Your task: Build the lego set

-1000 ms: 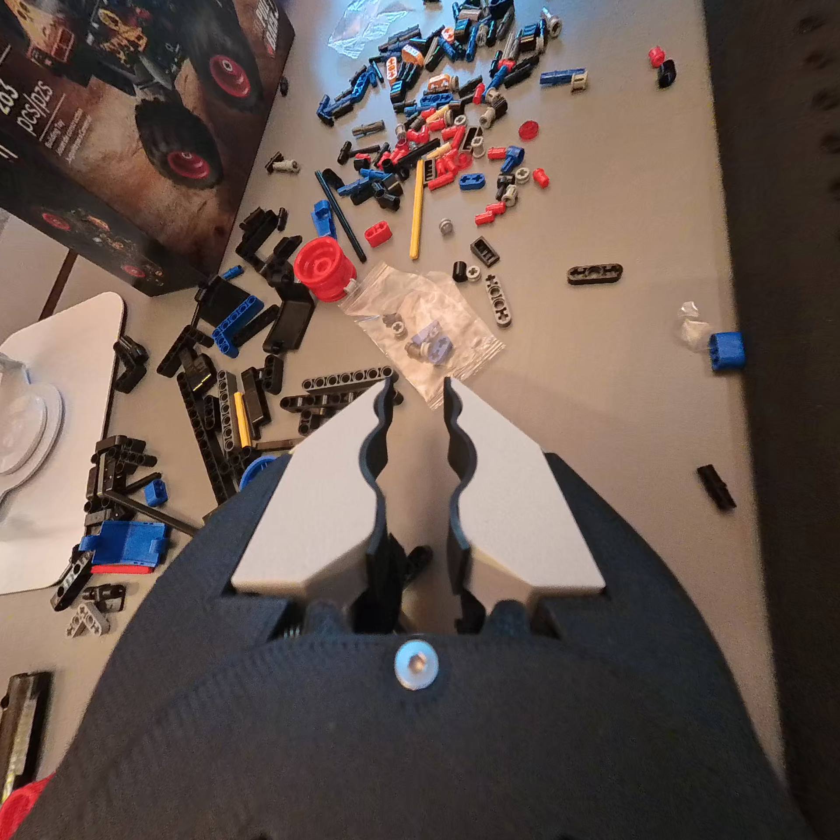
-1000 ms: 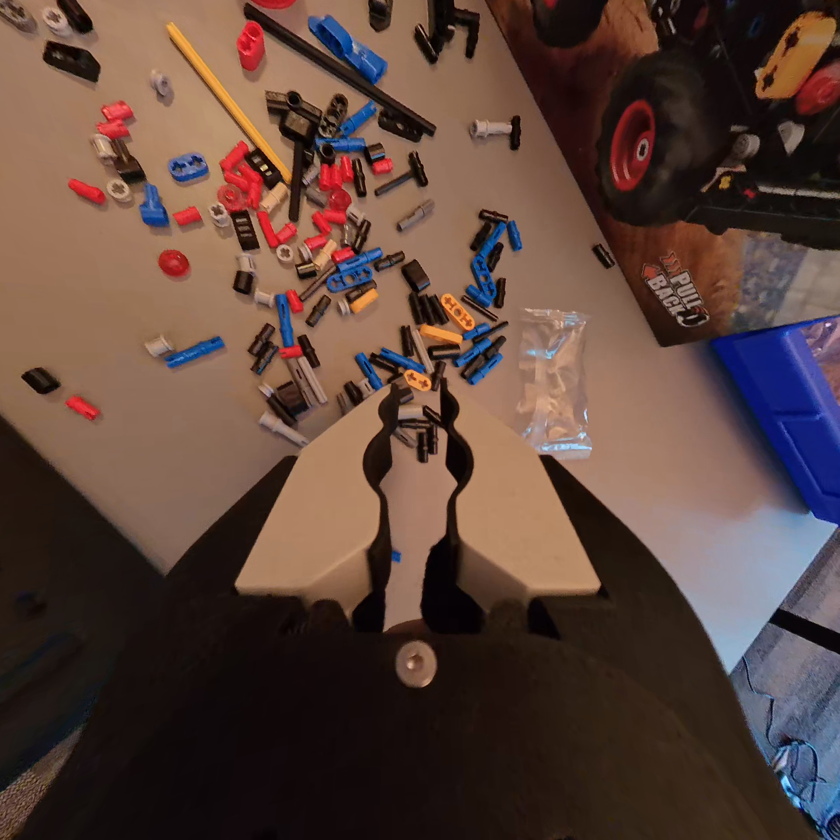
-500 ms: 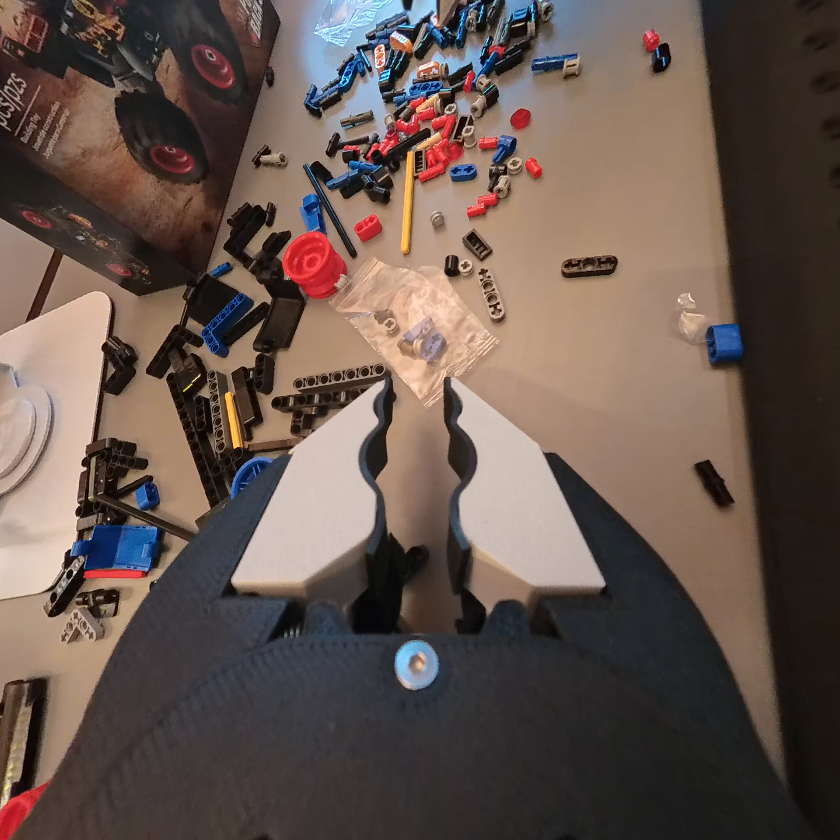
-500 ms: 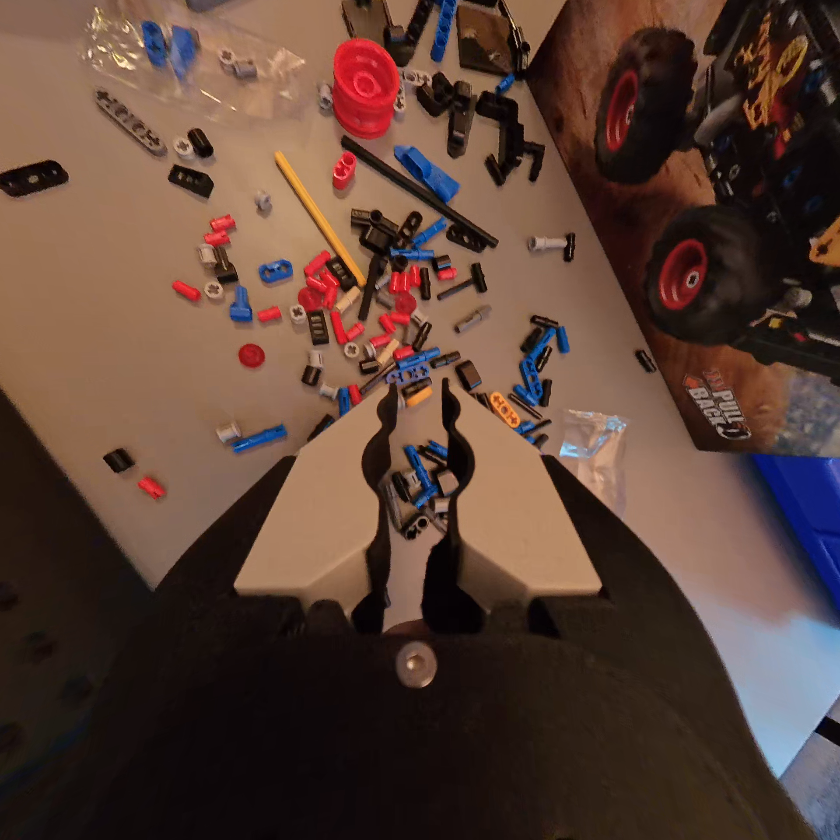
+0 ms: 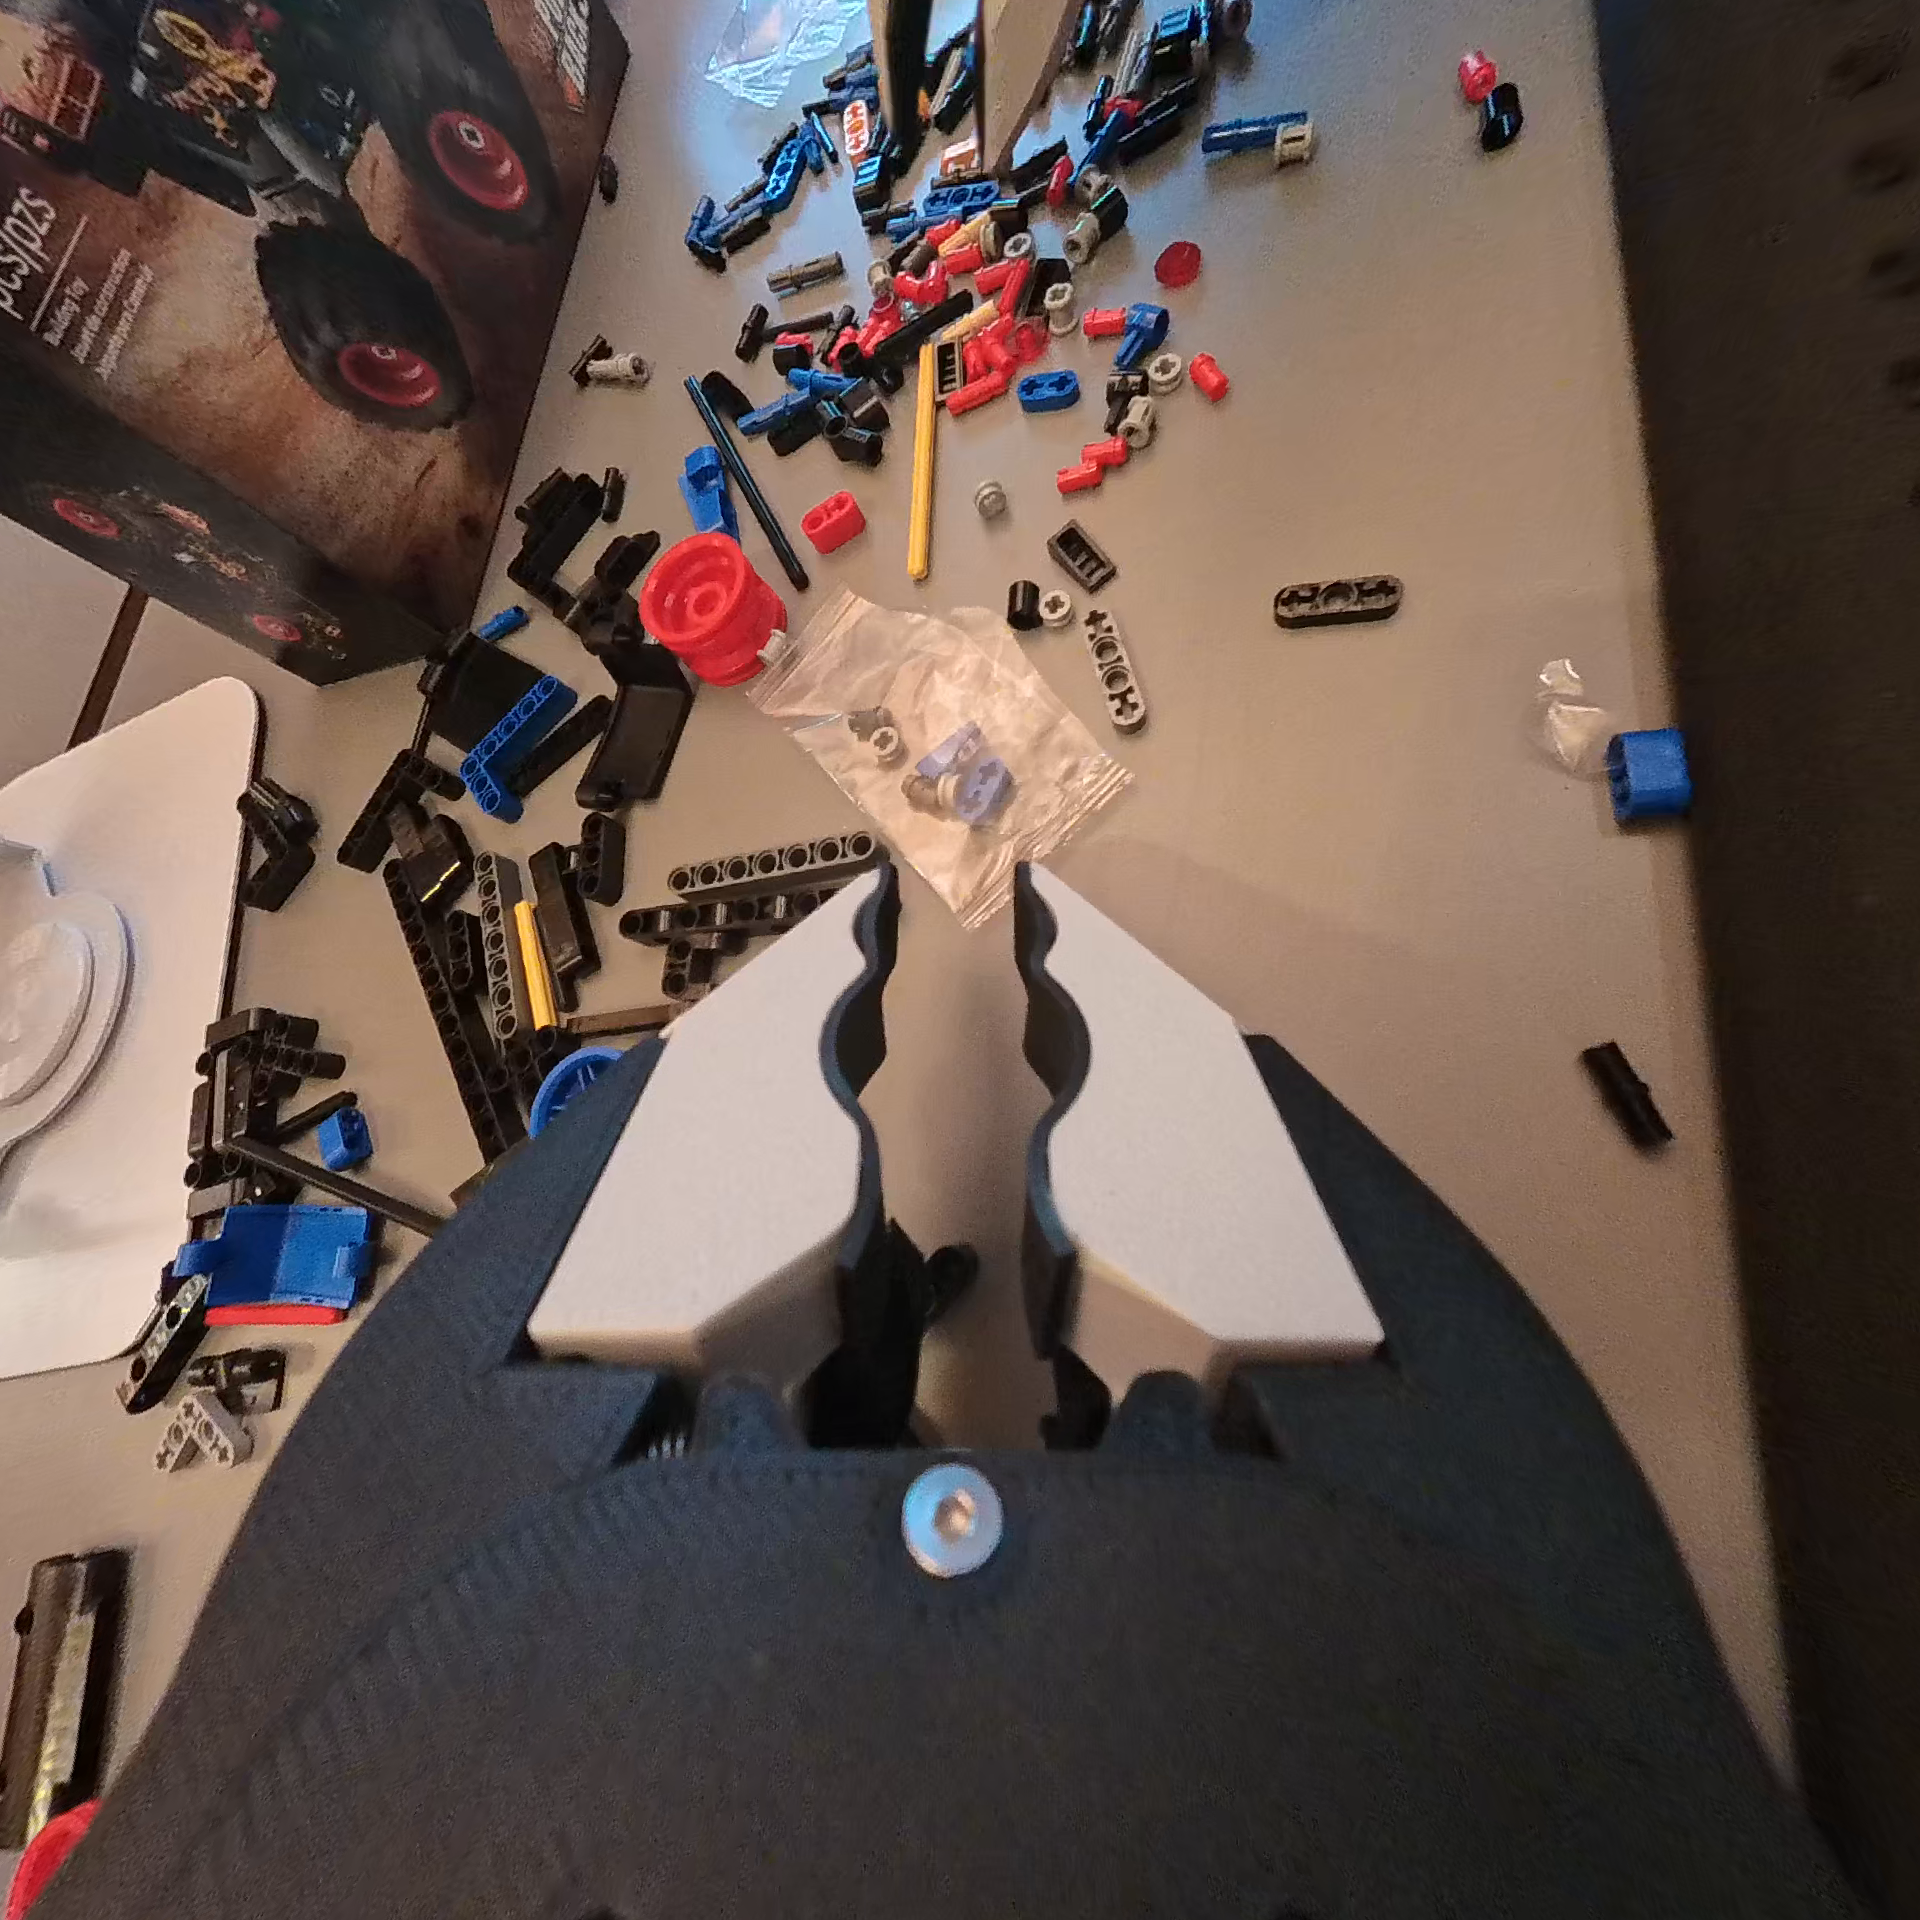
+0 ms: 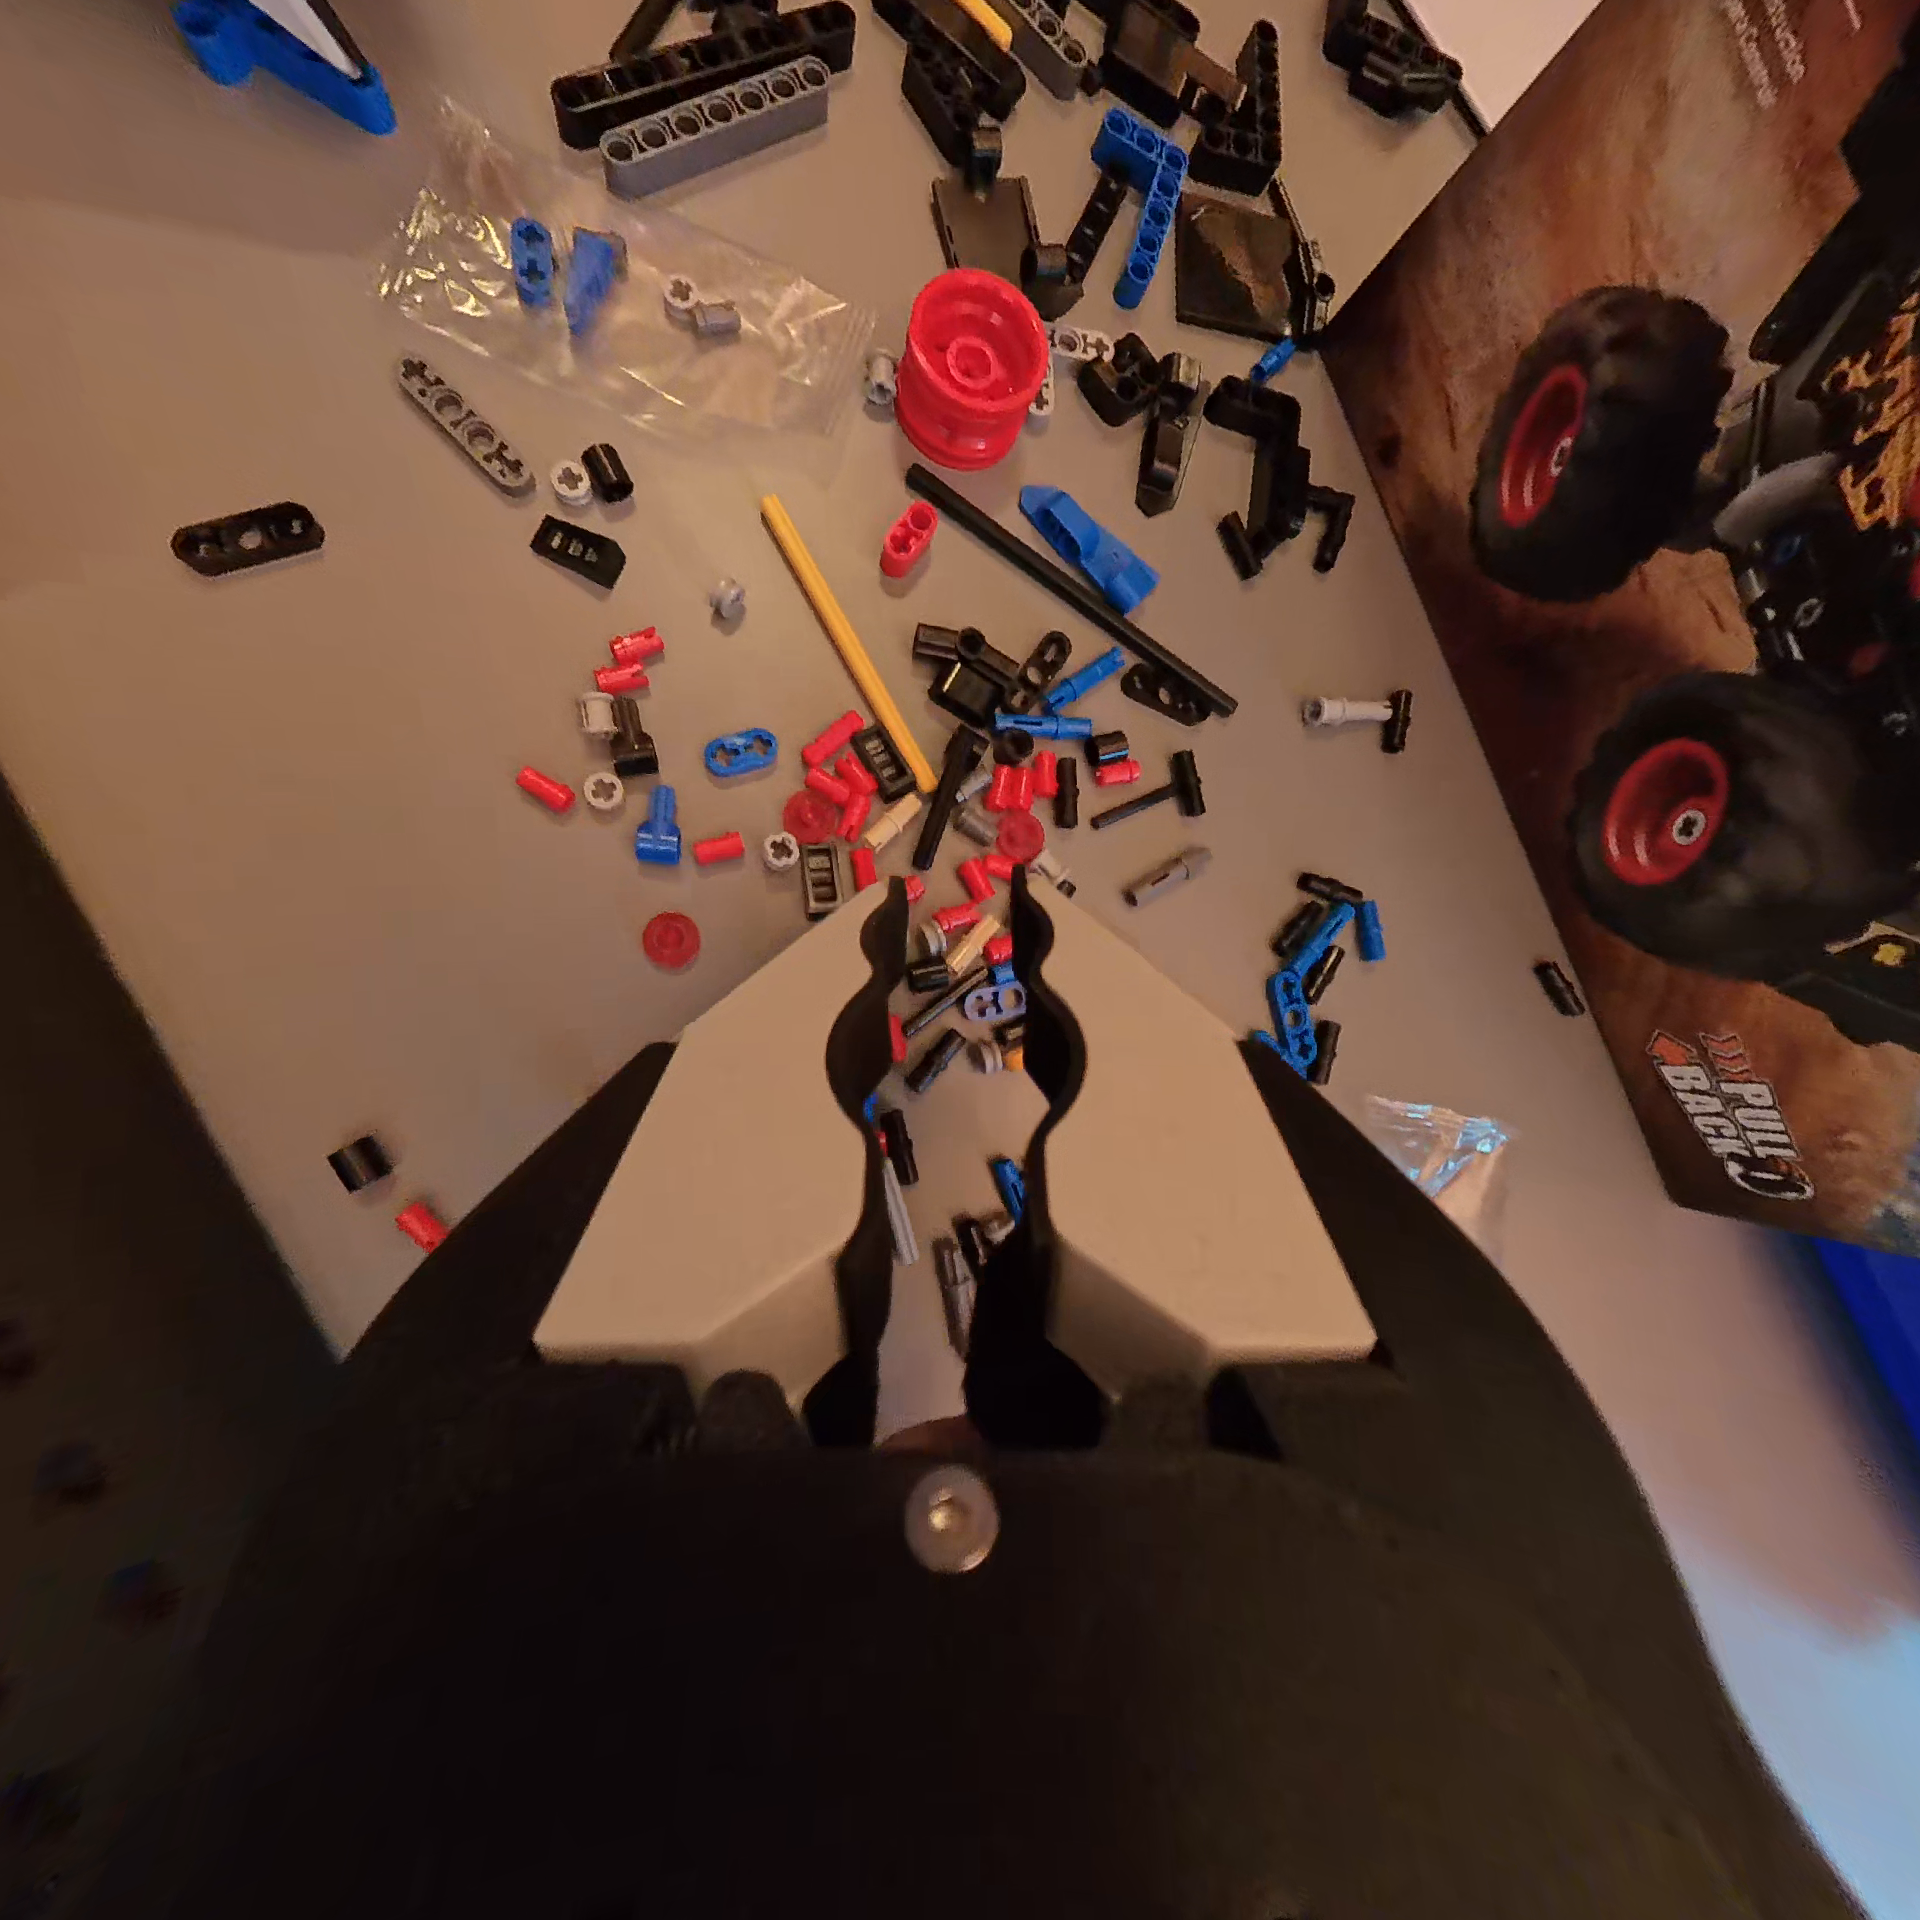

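Loose Lego Technic pieces lie on a grey table (image 5: 1299, 935). My left gripper (image 5: 953, 881) is open and empty, its tips just short of a clear plastic bag (image 5: 935, 748) holding a few small parts. A red wheel hub (image 5: 712, 613) lies beyond the bag. My right gripper (image 6: 956, 888) is open and empty, low over a heap of small red, blue and black pins (image 6: 935, 810). Its fingers also show at the top of the left wrist view (image 5: 997, 73). The red wheel hub (image 6: 971, 364), the bag (image 6: 623, 301) and a yellow axle (image 6: 847, 644) lie ahead of it.
The set's box (image 5: 260, 312) (image 6: 1662, 623) stands along one side. Black beams (image 5: 499, 935) lie left of my left gripper, next to a white board (image 5: 125, 883). A blue piece (image 5: 1647, 774) and a black pin (image 5: 1626, 1096) sit near the table's right edge. Spacing between my two grippers at the tips: around 20 cm. To the yellow axle (image 6: 847, 644): right tips about 6 cm, left tips about 12 cm. Look for it in the left wrist view (image 5: 924, 465) too.
My right gripper has moved forward over the pin heap toward the red wheel hub and now shows at the top of the left wrist view. The left gripper has barely shifted.
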`<state>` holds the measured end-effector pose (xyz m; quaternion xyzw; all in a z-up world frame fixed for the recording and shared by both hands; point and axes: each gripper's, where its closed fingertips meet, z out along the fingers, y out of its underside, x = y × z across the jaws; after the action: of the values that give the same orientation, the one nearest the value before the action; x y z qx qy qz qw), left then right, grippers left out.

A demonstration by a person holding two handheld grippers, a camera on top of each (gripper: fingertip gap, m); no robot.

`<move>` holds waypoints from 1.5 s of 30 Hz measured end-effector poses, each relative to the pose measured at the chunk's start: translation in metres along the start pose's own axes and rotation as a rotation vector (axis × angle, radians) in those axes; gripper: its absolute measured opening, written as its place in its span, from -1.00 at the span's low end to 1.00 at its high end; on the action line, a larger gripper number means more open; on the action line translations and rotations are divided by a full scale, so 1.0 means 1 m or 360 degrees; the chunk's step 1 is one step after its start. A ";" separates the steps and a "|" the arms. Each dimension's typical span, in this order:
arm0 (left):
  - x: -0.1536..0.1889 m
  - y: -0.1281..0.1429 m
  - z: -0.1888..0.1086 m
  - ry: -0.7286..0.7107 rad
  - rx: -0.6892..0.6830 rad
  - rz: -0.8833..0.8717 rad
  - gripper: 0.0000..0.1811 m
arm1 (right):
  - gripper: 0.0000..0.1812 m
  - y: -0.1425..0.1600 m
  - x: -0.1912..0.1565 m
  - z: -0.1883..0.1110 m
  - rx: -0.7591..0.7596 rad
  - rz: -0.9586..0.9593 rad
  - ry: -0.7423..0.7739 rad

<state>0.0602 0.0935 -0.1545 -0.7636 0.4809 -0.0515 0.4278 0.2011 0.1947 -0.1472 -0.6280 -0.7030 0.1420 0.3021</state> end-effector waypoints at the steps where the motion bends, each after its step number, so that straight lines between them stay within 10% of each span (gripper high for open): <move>1: 0.000 0.000 0.000 0.0003 0.0000 0.0001 -0.78 | -0.80 -0.002 0.000 0.001 0.0007 -0.0001 -0.0005; 45: -0.004 -0.010 -0.001 -0.0035 0.0128 -0.0014 -0.70 | -0.79 -0.027 0.028 0.002 0.0221 0.0037 0.0252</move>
<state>0.0648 0.0977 -0.1453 -0.7483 0.4703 -0.0642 0.4633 0.1777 0.2175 -0.1260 -0.6230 -0.6580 0.1437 0.3979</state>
